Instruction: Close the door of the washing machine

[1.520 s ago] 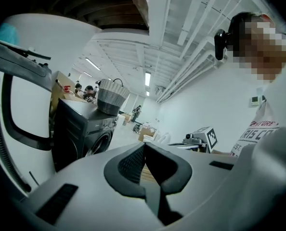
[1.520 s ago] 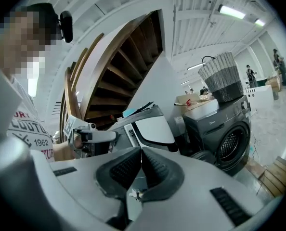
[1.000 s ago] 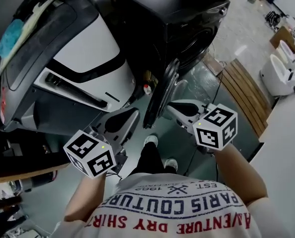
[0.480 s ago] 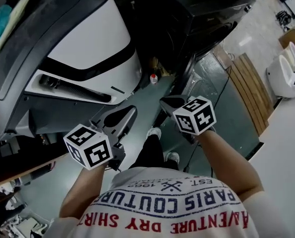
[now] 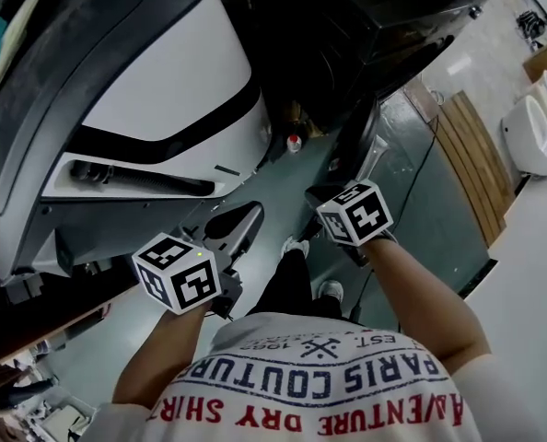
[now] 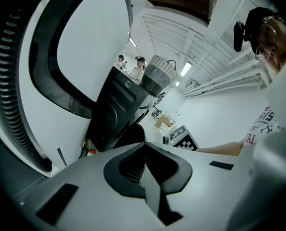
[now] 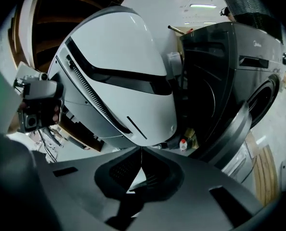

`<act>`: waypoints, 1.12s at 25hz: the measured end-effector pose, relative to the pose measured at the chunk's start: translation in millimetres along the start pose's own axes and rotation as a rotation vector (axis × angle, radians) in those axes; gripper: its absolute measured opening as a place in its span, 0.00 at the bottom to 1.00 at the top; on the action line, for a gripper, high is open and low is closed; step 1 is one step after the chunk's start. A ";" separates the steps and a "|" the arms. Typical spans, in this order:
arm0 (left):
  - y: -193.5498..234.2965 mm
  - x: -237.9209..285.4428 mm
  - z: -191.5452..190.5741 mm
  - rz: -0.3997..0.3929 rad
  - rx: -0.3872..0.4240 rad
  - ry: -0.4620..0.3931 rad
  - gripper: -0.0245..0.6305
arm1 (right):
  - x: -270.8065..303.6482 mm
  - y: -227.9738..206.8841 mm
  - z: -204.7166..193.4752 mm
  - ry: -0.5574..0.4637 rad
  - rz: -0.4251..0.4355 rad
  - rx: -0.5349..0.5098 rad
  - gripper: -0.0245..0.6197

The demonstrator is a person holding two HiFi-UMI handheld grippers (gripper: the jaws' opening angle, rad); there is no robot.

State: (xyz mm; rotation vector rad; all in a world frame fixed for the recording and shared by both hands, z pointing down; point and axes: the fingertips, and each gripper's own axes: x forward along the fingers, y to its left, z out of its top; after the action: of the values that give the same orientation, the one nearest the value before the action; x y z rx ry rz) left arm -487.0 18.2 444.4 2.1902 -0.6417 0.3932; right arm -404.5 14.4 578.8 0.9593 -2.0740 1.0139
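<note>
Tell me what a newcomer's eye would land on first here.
First comes the big white machine with a black band, filling the left of the head view. Next is the dark washer to its right, with its door hanging ajar. Low in the middle, the left gripper and right gripper, each bearing a marker cube, reach forward, both shut and empty.

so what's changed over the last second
The right hand-held gripper moved left toward the washing machine door, which appears to have swung partway shut but is still ajar. Nothing was gripped or let go. The left hand-held gripper barely moved; both stay shut and empty.
</note>
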 end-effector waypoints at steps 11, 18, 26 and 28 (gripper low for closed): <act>-2.9 9.3 10.5 -0.032 0.034 0.017 0.07 | 3.5 5.7 -10.9 0.077 -0.025 -0.052 0.07; -7.1 20.5 12.3 -0.056 0.052 0.037 0.07 | -2.1 1.5 -16.7 0.063 -0.034 -0.018 0.07; -16.8 37.3 11.9 -0.077 0.102 0.076 0.07 | -16.4 -14.4 -27.7 0.011 -0.053 0.078 0.07; -19.2 42.4 10.4 -0.085 0.107 0.088 0.07 | -21.2 -19.3 -31.7 0.003 -0.068 0.086 0.07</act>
State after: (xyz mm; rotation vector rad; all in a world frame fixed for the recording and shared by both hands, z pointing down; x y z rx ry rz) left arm -440.6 7.4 446.1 2.2788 -0.4881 0.4861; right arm -370.6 39.4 585.6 1.0631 -1.9953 1.0761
